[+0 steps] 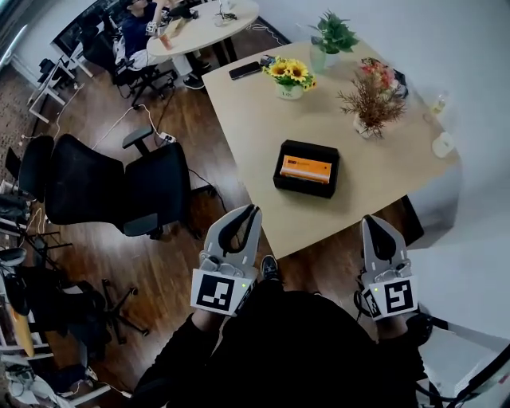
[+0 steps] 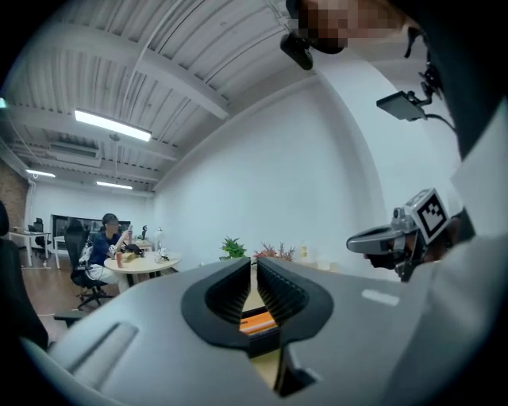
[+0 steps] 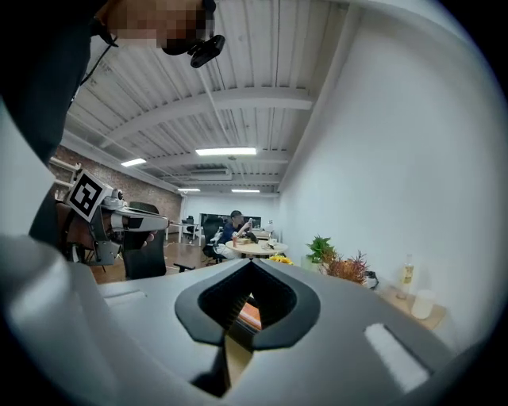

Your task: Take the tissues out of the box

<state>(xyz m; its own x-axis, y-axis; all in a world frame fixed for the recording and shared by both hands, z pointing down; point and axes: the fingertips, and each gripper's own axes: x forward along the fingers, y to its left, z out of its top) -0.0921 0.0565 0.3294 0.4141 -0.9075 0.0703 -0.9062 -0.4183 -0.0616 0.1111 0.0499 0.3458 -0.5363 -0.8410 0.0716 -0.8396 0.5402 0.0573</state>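
Observation:
A black tissue box (image 1: 306,168) with an orange top lies on the light wooden table (image 1: 263,119), towards its near edge. No tissue shows at its top. My left gripper (image 1: 253,210) is shut and empty, held off the table's near left corner. On the other side my right gripper (image 1: 371,221) is also shut and empty, just short of the near edge. In the left gripper view the jaws (image 2: 255,263) meet, and the box's orange top (image 2: 258,323) shows through the gap below them. The right gripper view has its jaws (image 3: 252,266) together, with the box (image 3: 248,315) behind them.
On the table stand a sunflower pot (image 1: 291,77), dried flowers (image 1: 373,103), a green plant (image 1: 331,36), a phone (image 1: 245,70), a white cup (image 1: 443,144) and a bottle (image 1: 437,102). Black office chairs (image 1: 119,187) stand left. A person sits at a round table (image 1: 203,24) behind.

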